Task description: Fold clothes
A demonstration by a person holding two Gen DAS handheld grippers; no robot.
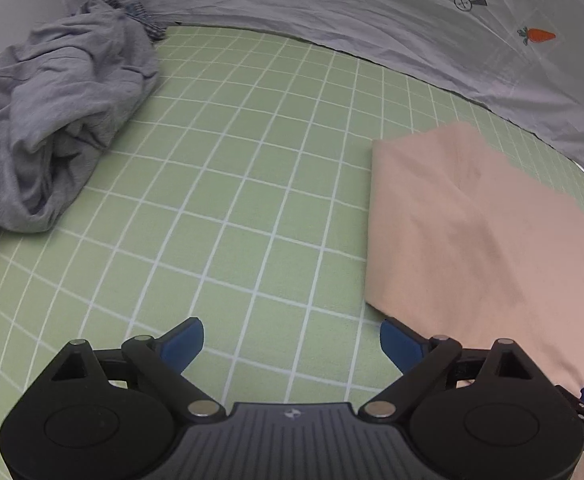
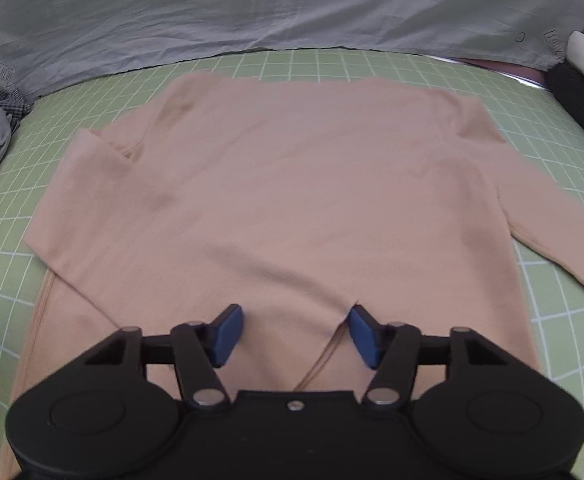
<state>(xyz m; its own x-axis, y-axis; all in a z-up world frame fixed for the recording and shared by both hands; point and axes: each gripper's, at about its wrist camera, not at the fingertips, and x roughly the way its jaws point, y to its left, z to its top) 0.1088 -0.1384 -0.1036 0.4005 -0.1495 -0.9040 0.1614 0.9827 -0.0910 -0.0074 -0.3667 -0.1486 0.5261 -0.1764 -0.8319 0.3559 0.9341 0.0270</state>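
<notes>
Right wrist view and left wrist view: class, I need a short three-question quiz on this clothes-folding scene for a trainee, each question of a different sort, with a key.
1. True or false: the peach top lies spread flat on the green checked sheet.
2. Multiple choice: where is the crumpled grey garment in the left wrist view? A) upper left, apart from the peach top; B) on top of the peach top; C) between the fingers of the left gripper.
3. Fill in: the right gripper hovers over the peach top with its fingers ____ and no cloth pinched.

Key: 1 true; 2 A; 3 apart.
</notes>
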